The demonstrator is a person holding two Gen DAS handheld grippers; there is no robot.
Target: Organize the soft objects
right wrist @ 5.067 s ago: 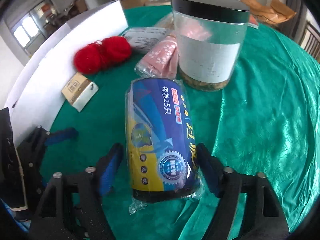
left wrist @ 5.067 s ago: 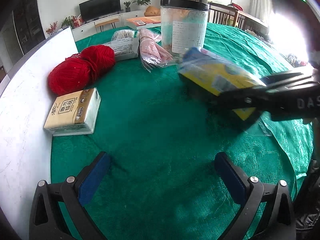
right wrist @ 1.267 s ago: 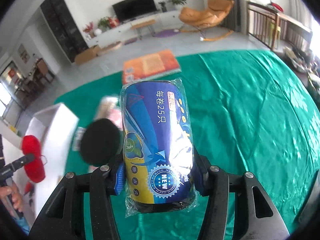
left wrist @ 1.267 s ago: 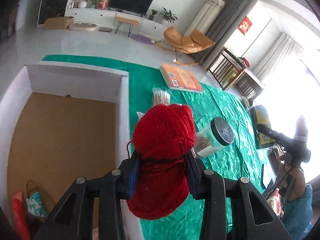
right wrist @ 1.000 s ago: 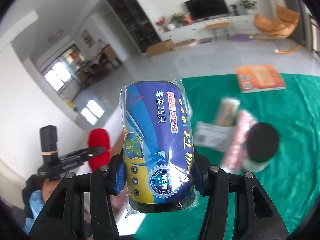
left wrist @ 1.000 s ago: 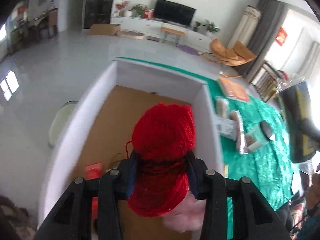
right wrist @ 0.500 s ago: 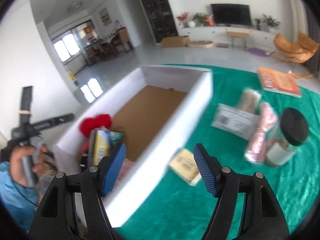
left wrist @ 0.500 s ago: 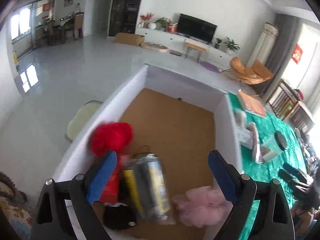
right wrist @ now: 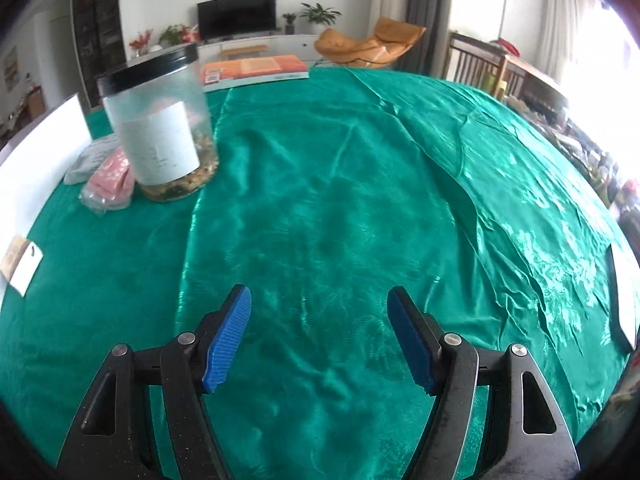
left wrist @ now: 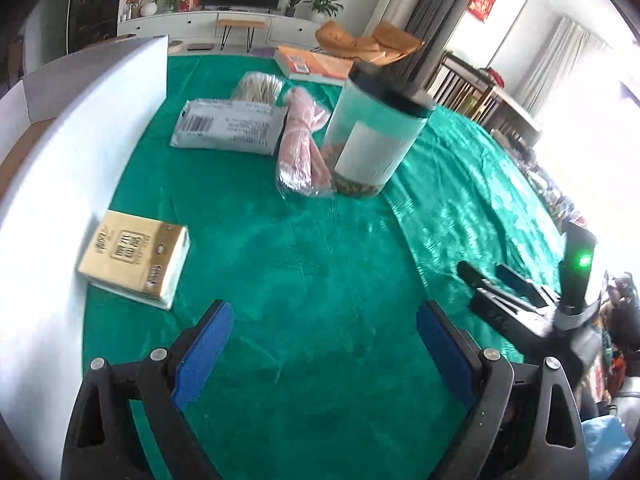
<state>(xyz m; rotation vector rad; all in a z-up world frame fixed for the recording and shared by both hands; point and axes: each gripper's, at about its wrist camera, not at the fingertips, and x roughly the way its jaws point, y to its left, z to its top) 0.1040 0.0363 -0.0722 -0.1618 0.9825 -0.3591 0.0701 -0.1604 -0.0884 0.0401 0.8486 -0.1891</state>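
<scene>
My left gripper [left wrist: 324,316] is open and empty above the green tablecloth. A yellow tissue pack [left wrist: 134,253] lies to its left, beside the white box wall [left wrist: 72,152]. Further off lie a grey soft package [left wrist: 228,127], a pink wrapped bundle [left wrist: 299,148] and a bag of cotton swabs [left wrist: 258,87]. My right gripper [right wrist: 319,300] is open and empty over bare cloth. It also shows in the left wrist view [left wrist: 504,280] at the right. The pink bundle [right wrist: 112,179] and grey package [right wrist: 86,164] show at the right wrist view's left.
A clear jar with a black lid [left wrist: 376,128] stands beside the pink bundle, and shows in the right wrist view [right wrist: 160,128]. An orange book [right wrist: 256,69] lies at the table's far edge. The green tablecloth [right wrist: 360,200] is wrinkled at the right.
Both grippers let go of the red yarn and the blue-yellow roll over the white box. Both have since swung back from the box to the green table, open and empty.
</scene>
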